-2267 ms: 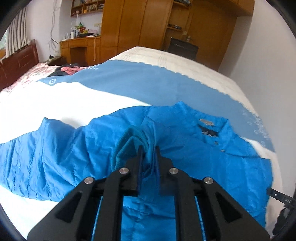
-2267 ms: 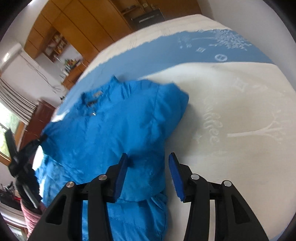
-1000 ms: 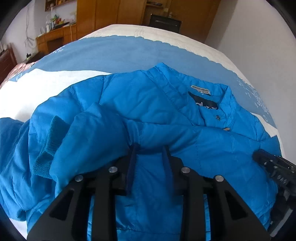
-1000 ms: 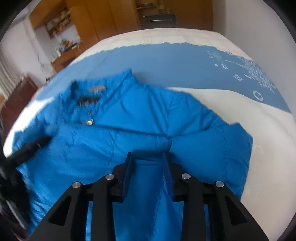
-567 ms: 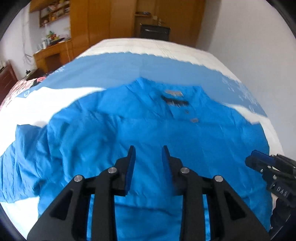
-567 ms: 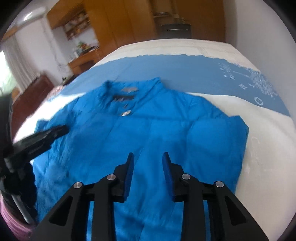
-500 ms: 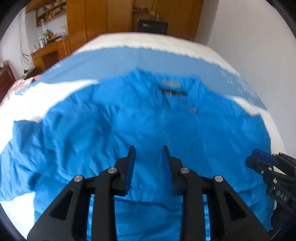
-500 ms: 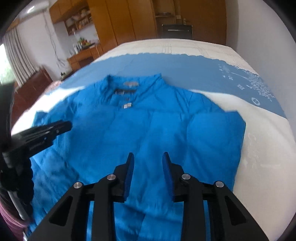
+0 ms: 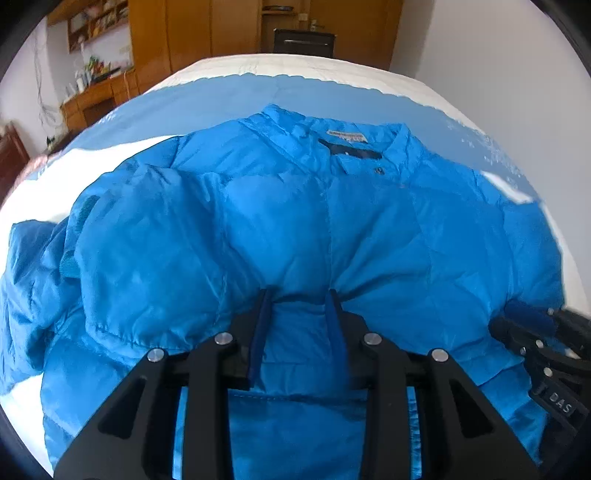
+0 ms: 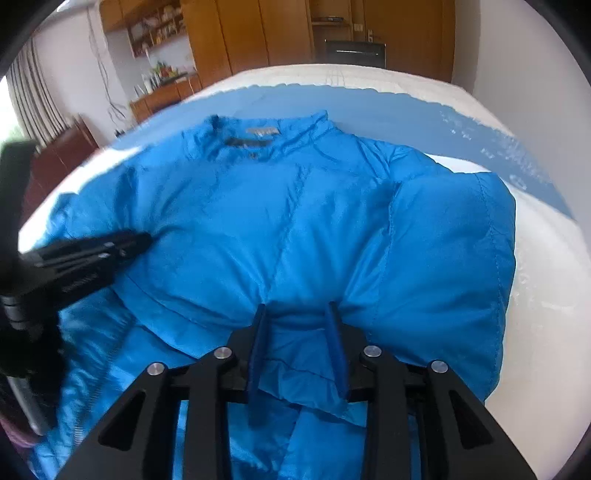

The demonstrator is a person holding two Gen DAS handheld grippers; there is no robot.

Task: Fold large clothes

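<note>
Both grippers, left gripper (image 9: 299, 295) and right gripper (image 10: 295, 310), pinched the jacket (image 9: 295, 221) fold; lifting evenly would have kept it square.

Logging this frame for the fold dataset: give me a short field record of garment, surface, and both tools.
garment: blue padded jacket, front up, collar far from the cameras
surface: bed with a blue and white cover
left tool: shut on a fold of jacket fabric
right tool: shut on a fold of jacket fabric
background: wooden wardrobe

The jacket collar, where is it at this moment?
In the left wrist view the collar lies at the far end of the jacket, upper centre, on the blue band of the bed cover.
</note>
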